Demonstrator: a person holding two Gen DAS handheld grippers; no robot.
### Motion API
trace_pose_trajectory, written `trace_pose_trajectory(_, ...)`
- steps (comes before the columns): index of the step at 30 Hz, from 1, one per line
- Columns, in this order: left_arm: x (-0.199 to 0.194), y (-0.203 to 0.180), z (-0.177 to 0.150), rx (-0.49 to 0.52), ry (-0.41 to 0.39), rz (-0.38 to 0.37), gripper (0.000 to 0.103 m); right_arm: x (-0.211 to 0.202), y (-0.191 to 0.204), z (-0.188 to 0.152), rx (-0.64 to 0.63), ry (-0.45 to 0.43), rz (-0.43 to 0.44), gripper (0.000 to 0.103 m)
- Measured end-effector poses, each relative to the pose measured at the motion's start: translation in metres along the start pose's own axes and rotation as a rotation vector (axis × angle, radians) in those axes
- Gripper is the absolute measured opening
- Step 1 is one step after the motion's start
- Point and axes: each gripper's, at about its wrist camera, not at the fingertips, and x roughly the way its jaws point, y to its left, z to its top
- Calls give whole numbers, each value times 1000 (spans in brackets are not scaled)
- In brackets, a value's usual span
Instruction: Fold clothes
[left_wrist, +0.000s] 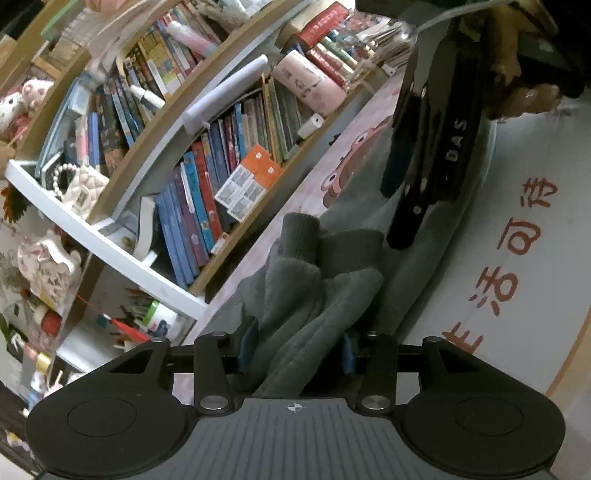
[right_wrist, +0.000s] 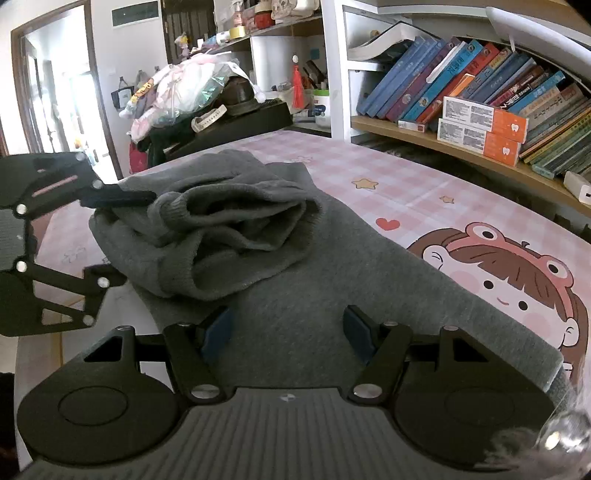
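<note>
Bookshelf (right_wrist: 480, 96) holds books; left tongs (left_wrist: 295, 347) grip sweater (right_wrist: 229, 229).

A grey knitted garment (right_wrist: 295, 273) lies spread on a pink checked tablecloth with a cartoon child printed on it (right_wrist: 424, 192). On top of the garment's far end sits a bunched fold with ribbed cuffs (right_wrist: 236, 225). The left black two-finger gripper (right_wrist: 110, 236) is at the left of this bunch, its upper finger touching the fabric. The right black two-finger gripper (right_wrist: 288, 332) rests nearer, over the flat part of the garment. Behind and to the right of the table stands a wooden bookshelf packed with leaning books (right_wrist: 480, 96). Two orange and white cartons (right_wrist: 480, 129) lie stacked on the shelf edge in front of the books.
</note>
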Motion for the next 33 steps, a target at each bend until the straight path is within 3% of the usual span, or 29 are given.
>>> trace_pose_trajectory(2,7,1,-2,29,0,37,40,0,0,-1,1,0,-1,65)
trace_pose_trajectory(3,10,2,-2,43,0,55,24,0,0,-1,1,0,-1,65)
trace_pose_trajectory(6,16,11,-6,55,4,97,16,0,1,-2,-8,3,-5,66)
trace_pose_trajectory(9,18,23,-11,47,17,104,15,1,3,-2,-18,5,-9,67)
trace_pose_trajectory(13,22,-8,-17,145,64,-22,24,2,3,-3,-25,7,-13,68)
trace_pose_trajectory(16,19,-13,-18,147,71,11,28,2,2,-3,-16,6,-6,68)
trace_pose_trajectory(17,15,-7,-18,115,68,-5,31,2,1,-3,-15,5,-5,68)
trace_pose_trajectory(19,3,7,-17,50,55,-37,49,2,2,-3,-18,6,-7,69)
trace_pose_trajectory(21,-11,21,-15,-36,26,-70,56,2,3,-3,-25,7,-11,69)
trace_pose_trajectory(25,-32,59,-12,-324,-82,-159,56,3,4,-4,-30,6,-14,70)
trace_pose_trajectory(28,-34,90,-10,-568,-160,-140,56,3,5,-4,-35,4,-16,70)
trace_pose_trajectory(29,-31,95,-9,-616,-169,-129,56,3,5,-5,-37,4,-17,71)
trace_pose_trajectory(33,-7,91,-2,-656,-131,-105,49,4,7,-5,-48,2,-23,71)
